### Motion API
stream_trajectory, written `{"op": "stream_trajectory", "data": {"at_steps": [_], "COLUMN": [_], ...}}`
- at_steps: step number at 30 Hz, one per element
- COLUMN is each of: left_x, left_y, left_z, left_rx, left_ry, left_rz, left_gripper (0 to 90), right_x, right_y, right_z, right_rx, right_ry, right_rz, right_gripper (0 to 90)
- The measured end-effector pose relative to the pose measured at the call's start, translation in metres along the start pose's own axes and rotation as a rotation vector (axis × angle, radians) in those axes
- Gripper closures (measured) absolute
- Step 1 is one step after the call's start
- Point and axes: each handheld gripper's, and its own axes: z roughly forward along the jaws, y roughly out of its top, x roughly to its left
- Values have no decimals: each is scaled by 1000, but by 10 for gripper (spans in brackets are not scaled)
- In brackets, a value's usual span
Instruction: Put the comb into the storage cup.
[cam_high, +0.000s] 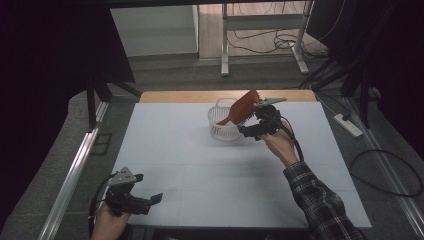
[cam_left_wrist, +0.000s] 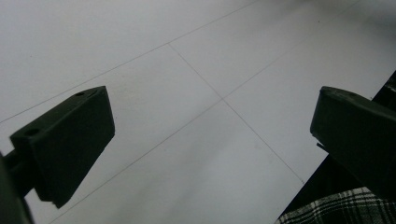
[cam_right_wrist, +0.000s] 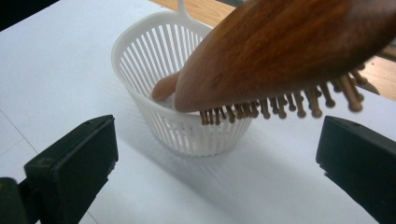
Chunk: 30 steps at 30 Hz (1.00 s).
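1. High view: a white basket (cam_high: 223, 120) stands on the white table (cam_high: 200, 170) near the middle of its far edge. A wooden hairbrush (cam_high: 243, 107) leans in it, handle down inside the basket, head sticking up past the rim toward the right. The right gripper (cam_high: 250, 131) hovers just right of the basket, beside the brush head, on a hand (cam_high: 280, 145) in a plaid sleeve (cam_high: 320, 200). The left gripper (cam_high: 150, 200) sits low at the near left corner of the table, well apart from the basket.

2. Left gripper view: its two black jaws stand wide apart over bare table (cam_left_wrist: 196, 93), with nothing between them. A bit of plaid sleeve (cam_left_wrist: 336, 207) shows at the lower right.

3. Right gripper view: the jaws stand wide apart, and neither touches the brush. The hairbrush (cam_right_wrist: 280, 51) lies above and beyond them, bristles facing down, its handle end resting inside the basket (cam_right_wrist: 187, 126). The basket stands on the table just beyond the jaws.
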Motion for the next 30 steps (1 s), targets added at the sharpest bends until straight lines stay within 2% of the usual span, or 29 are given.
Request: {"op": "stream_trajectory", "data": {"at_steps": [7,13,24,30], "left_x": [1,1,2,2], "left_y": [0,0,-1,-1], "left_z": [0,0,-1,-1], "left_rx": [-2,-4,-6,-7], "left_ry": [-3,-4,-10,-11], "left_rz": [-6,-9,-13,-14], "left_gripper": [0,0,0,0], "right_x": [0,-1,1,5], "right_y": [-6,-10,-17,-23], "right_z": [-5,-9,-17,-23], "right_rx": [-7,2,2,-8], "right_ry": [-2,29,48,44], "right_rz": [-4,6,-4,-13], "right_gripper": [0,0,0,0]}}
